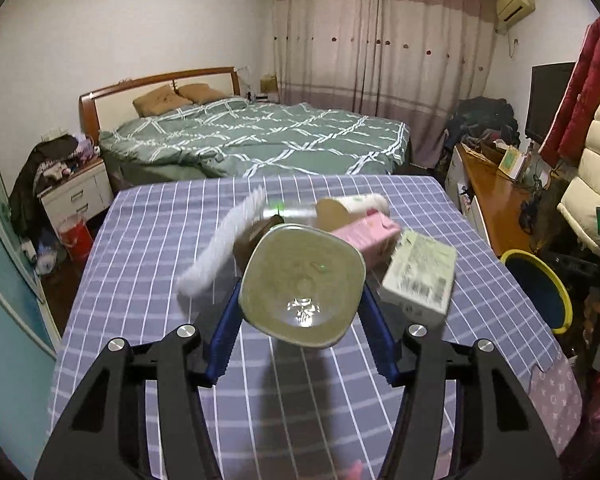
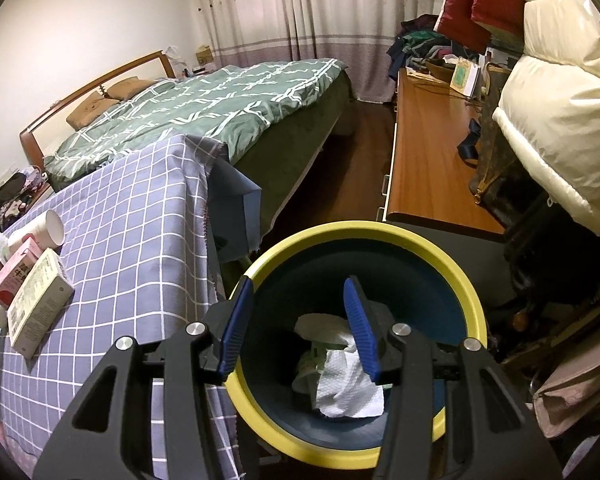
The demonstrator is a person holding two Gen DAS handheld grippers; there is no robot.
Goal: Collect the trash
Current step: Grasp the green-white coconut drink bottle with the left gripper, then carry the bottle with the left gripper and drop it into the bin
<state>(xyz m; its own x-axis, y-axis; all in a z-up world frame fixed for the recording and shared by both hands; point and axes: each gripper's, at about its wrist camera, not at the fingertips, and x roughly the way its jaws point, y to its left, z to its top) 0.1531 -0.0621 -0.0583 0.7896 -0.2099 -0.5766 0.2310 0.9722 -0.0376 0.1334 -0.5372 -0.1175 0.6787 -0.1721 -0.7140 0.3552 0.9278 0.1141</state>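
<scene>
- The left gripper [image 1: 302, 312] is clamped by its blue pads on a clear plastic bottle [image 1: 304, 280], whose base faces the camera, lifted clear of the table [image 1: 148, 220].
- The right gripper [image 2: 298, 330] hangs partly open and empty over the yellow-rimmed bin [image 2: 456, 264], which already holds crumpled paper [image 2: 348, 388].
- Judged step: carry the bottle to the bin, beside the table's right edge; keep the grip firm, clear the green-white box [image 1: 418, 280] and pink carton [image 1: 370, 236], and release only above the rim.
- Also awaiting collection: a paper cup [image 1: 356, 206] and a white strip [image 1: 224, 246].
- Surface: a blue checked cloth. Room: a bedroom with a green-quilted bed [image 1: 256, 140], curtains [image 1: 380, 40] and a wooden desk [image 2: 424, 152].
</scene>
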